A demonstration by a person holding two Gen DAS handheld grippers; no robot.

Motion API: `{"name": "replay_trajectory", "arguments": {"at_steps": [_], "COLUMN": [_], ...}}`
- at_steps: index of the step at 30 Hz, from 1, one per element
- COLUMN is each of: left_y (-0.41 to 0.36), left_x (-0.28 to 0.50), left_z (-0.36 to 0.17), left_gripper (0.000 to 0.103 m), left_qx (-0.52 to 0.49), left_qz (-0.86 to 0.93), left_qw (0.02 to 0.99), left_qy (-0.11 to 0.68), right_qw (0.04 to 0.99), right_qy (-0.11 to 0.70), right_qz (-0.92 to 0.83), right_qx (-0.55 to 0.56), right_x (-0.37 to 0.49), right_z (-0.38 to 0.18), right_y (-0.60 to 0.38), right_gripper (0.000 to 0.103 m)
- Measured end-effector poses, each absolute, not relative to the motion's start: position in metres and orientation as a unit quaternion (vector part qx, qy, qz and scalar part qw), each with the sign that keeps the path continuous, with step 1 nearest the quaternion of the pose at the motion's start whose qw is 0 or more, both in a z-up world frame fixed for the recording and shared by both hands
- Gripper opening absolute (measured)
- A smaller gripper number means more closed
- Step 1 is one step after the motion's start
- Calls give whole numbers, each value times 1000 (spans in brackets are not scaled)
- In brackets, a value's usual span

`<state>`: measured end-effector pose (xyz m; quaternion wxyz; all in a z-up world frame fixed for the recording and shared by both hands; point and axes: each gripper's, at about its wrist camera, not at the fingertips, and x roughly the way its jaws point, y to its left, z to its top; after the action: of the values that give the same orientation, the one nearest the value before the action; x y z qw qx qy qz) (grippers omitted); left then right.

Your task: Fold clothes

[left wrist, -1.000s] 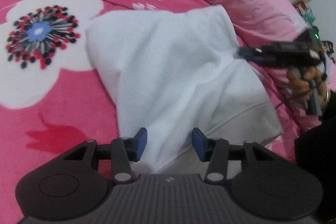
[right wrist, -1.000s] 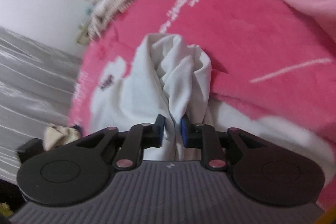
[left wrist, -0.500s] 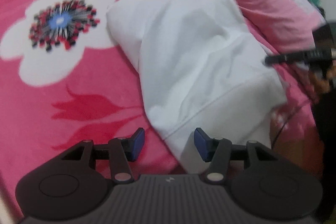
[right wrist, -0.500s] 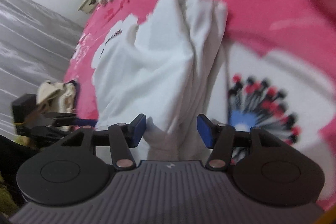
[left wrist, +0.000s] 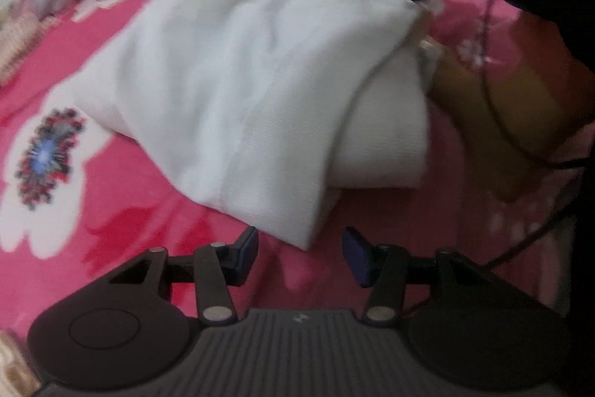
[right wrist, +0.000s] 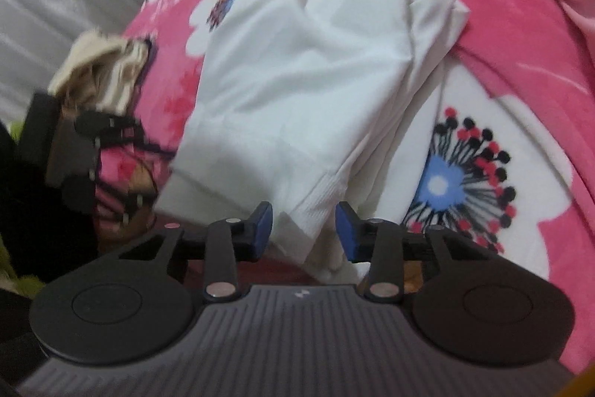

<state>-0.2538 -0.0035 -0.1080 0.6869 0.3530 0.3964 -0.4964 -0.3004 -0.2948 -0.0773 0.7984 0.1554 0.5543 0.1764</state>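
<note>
White garment (left wrist: 238, 88) folded on the pink floral bed (left wrist: 122, 222) — long axis running diagonally.
Left tool (left wrist: 299, 257) half-open, empty; right tool (right wrist: 303, 229) has just been closing around a hem corner, pads not touching — its earlier pinch released.

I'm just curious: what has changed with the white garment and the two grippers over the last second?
The right gripper let go of the bunched white garment and its jaws have just been closing again around a hem corner. The garment now lies folded. The left gripper stayed open and empty.
</note>
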Motion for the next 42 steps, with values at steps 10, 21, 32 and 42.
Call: {"name": "replay_trajectory", "arguments": {"at_steps": [10, 21, 32, 42], "left_y": [-3, 9, -43, -16], "left_x": [-255, -236, -278, -246], "left_z": [-110, -39, -105, -99], "left_gripper": [2, 1, 2, 31], "left_qx": [330, 216, 290, 263], "left_qz": [-481, -584, -646, -620], "left_qw": [722, 679, 591, 582], "left_qy": [372, 389, 387, 457], "right_qw": [799, 818, 786, 795], "right_qy": [560, 510, 577, 571], "right_qz": [142, 116, 73, 85], "right_qx": [165, 240, 208, 185], "right_x": [-294, -290, -302, -302], "right_z": [-90, -43, -99, -84], "right_y": [-288, -323, -338, -349], "right_gripper": [6, 4, 4, 28]}}
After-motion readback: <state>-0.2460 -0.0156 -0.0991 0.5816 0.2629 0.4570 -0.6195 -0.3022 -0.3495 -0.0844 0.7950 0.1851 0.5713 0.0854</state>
